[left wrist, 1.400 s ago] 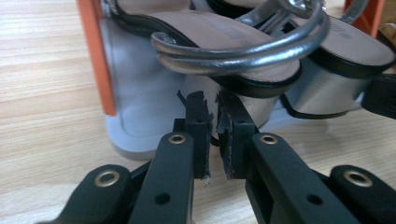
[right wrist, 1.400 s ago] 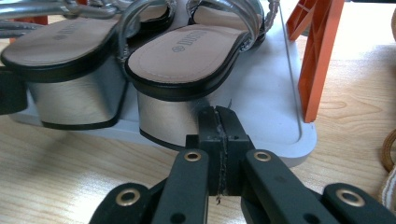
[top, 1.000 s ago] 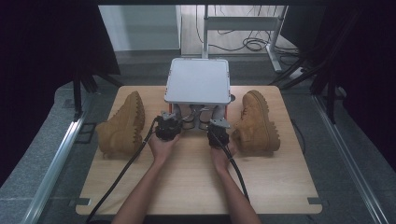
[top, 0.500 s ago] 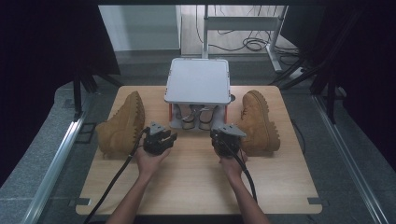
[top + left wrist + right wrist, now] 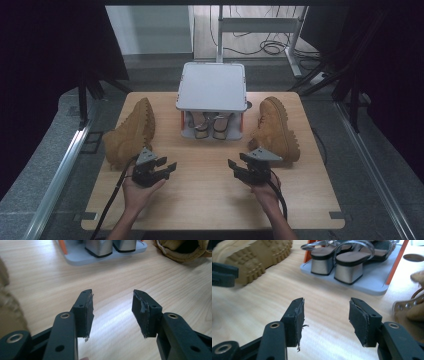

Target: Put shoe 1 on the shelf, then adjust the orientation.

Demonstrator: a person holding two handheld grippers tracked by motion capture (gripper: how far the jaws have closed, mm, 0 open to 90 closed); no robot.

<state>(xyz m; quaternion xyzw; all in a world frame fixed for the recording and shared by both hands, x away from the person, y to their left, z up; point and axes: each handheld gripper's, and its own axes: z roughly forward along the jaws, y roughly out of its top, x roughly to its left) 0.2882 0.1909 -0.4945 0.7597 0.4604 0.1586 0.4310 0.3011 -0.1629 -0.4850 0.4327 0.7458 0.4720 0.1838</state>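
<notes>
A light wooden table [image 5: 210,200] spans the middle of the high view, bare board filling its lower half out to the front edge. At upper centre a grey two-tier shoe rack [image 5: 211,85] stands with its flat top empty; on its lower shelf sits a pair of block-heeled sandals [image 5: 212,125], heels toward the bottom of the frame, long axes running up the picture. In the right gripper view those silver heels [image 5: 337,265] face the camera.

Left of the rack a tan boot [image 5: 131,132] lies on its side, long axis roughly up-down in the frame, sole toward the left edge. Right of the rack a second tan boot [image 5: 276,129] stands upright, also lengthwise up the frame.

The left gripper [image 5: 166,167] hovers just below the left boot, apart from it; the right gripper [image 5: 236,166] sits beside the right boot's lower end. Both point inward across open board, their jaws having just been opening, spread with nothing between them.
</notes>
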